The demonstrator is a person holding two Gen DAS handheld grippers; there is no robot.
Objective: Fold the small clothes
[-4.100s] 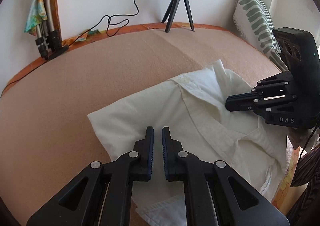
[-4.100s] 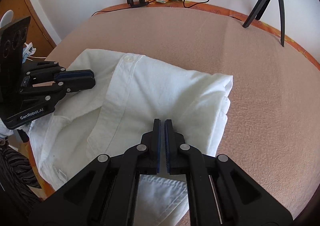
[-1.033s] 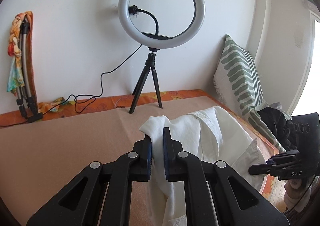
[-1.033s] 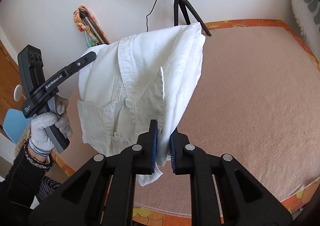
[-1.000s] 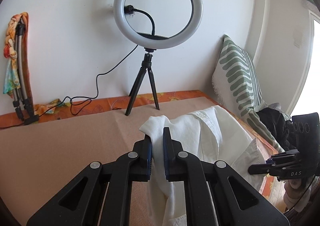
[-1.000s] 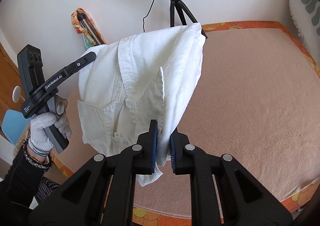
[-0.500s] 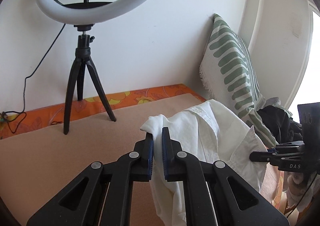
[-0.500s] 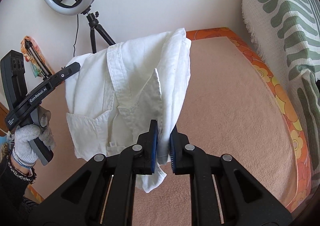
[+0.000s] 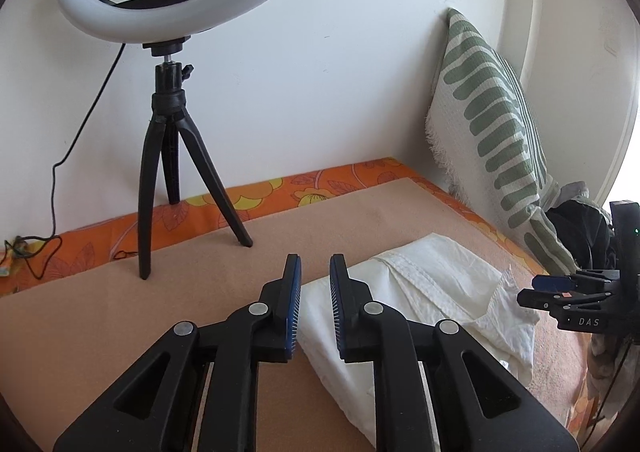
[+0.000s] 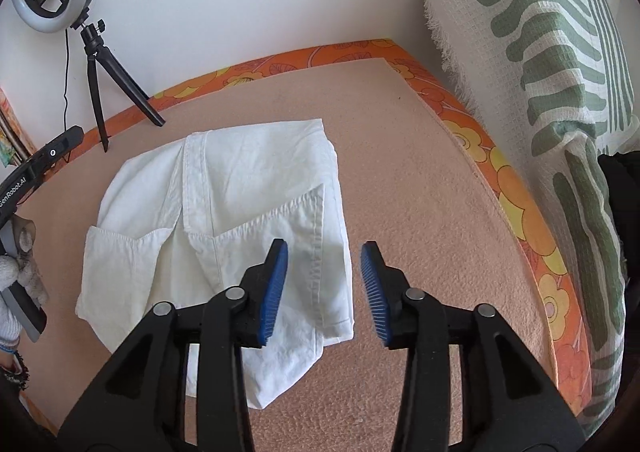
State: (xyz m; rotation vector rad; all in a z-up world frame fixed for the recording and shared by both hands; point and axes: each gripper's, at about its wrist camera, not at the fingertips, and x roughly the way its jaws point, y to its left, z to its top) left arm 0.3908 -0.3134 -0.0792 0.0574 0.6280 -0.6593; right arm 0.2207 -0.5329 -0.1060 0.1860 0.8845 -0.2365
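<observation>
A small white shirt [image 10: 224, 212] lies folded on the tan blanket [image 10: 400, 172], collar toward me; it also shows in the left wrist view [image 9: 432, 292]. My right gripper [image 10: 324, 252] is open and empty, just above the shirt's near right edge. My left gripper [image 9: 315, 264] is open and empty, hovering over the shirt's left corner. In the left wrist view the right gripper [image 9: 536, 290] shows at the far right, beside the shirt. In the right wrist view the left gripper [image 10: 68, 138] shows at the far left edge.
A ring light on a black tripod [image 9: 176, 156] stands at the back by the white wall. A green striped pillow [image 10: 560, 92] leans on the right. Dark clothes [image 9: 576, 228] lie beyond it. An orange flowered sheet [image 10: 520, 212] borders the blanket.
The shirt was held up in the air by both grippers; now it lies flat on the blanket near the back right corner. Both grippers have opened and let it go.
</observation>
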